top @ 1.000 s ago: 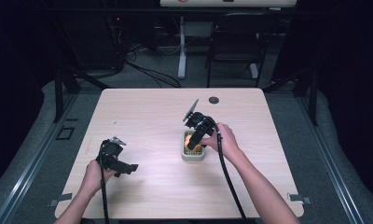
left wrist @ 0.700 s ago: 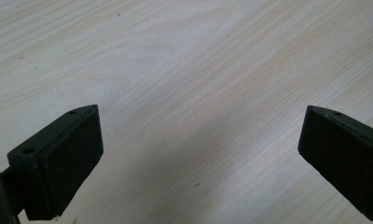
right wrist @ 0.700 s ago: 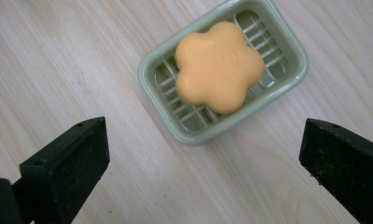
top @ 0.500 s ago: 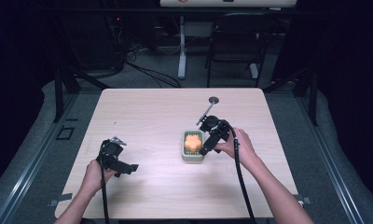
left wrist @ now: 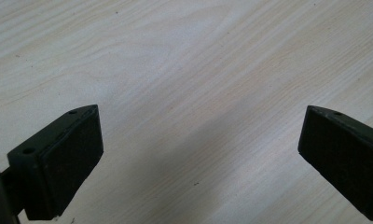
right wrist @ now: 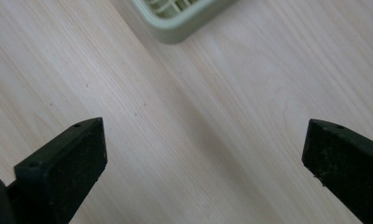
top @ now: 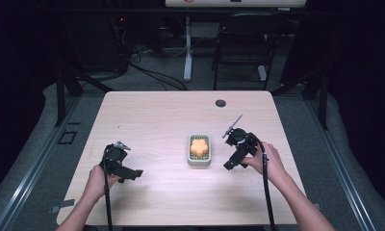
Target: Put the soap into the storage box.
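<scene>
A pale green tray (top: 199, 160) sits mid-table with an orange flower-shaped piece (top: 199, 147) lying in it. My right gripper (top: 230, 165) hovers just right of the tray, apart from it. Its jaws have just been opening and stand wide with nothing between them. In the right gripper view the right gripper (right wrist: 203, 163) looks down on bare wood, with a corner of the tray (right wrist: 184, 21) at the top edge. My left gripper (top: 134, 174) rests near the front left of the table. The left gripper (left wrist: 201, 158) is open over bare wood.
The light wooden table (top: 152, 115) has a small black round hole cover (top: 221, 103) near its far edge. Behind the table stand a chair (top: 241, 43) and a white desk leg (top: 187, 48). Cables trail from both grippers toward the front edge.
My right gripper has drawn away to the right from the tray, and the orange piece now lies uncovered in it. The left gripper has stayed put.
</scene>
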Tool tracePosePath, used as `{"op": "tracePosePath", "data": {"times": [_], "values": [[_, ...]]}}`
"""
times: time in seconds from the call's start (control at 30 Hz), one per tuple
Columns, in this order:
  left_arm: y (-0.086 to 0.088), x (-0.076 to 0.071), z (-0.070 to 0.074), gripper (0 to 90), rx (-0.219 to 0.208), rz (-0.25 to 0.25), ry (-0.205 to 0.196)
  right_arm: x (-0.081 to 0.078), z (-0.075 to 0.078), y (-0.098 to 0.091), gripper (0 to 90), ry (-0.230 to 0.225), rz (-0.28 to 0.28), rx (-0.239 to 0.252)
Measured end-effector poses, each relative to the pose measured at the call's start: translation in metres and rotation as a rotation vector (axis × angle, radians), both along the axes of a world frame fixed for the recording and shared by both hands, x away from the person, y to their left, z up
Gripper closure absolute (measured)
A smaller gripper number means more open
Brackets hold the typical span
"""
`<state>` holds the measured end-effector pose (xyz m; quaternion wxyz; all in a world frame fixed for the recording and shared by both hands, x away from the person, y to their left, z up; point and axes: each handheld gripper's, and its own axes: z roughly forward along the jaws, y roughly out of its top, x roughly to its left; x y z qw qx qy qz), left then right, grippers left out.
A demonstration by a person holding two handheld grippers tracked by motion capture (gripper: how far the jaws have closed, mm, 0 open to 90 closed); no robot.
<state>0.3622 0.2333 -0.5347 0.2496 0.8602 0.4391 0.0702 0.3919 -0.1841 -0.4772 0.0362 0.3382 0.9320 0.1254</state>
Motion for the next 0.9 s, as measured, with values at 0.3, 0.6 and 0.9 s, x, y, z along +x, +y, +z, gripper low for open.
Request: {"op": "tracePosePath", "data": {"times": [0.3,0.6,0.9], "values": [[0.0,0.0,0.0,0.1,0.0,-0.004,0.001,-0.022,-0.01,-0.025,0.0,-0.001,-0.035,-0.003],[0.001,-0.001,0.001,0.1,-0.003,-0.006,-0.003,-0.05,-0.025,-0.047,1.1,-0.025,-0.078,0.003],[0.0,-0.001,0.001,0.0,0.0,-0.018,0.003,-0.063,-0.042,-0.064,3.7,0.003,-0.106,-0.027]]}}
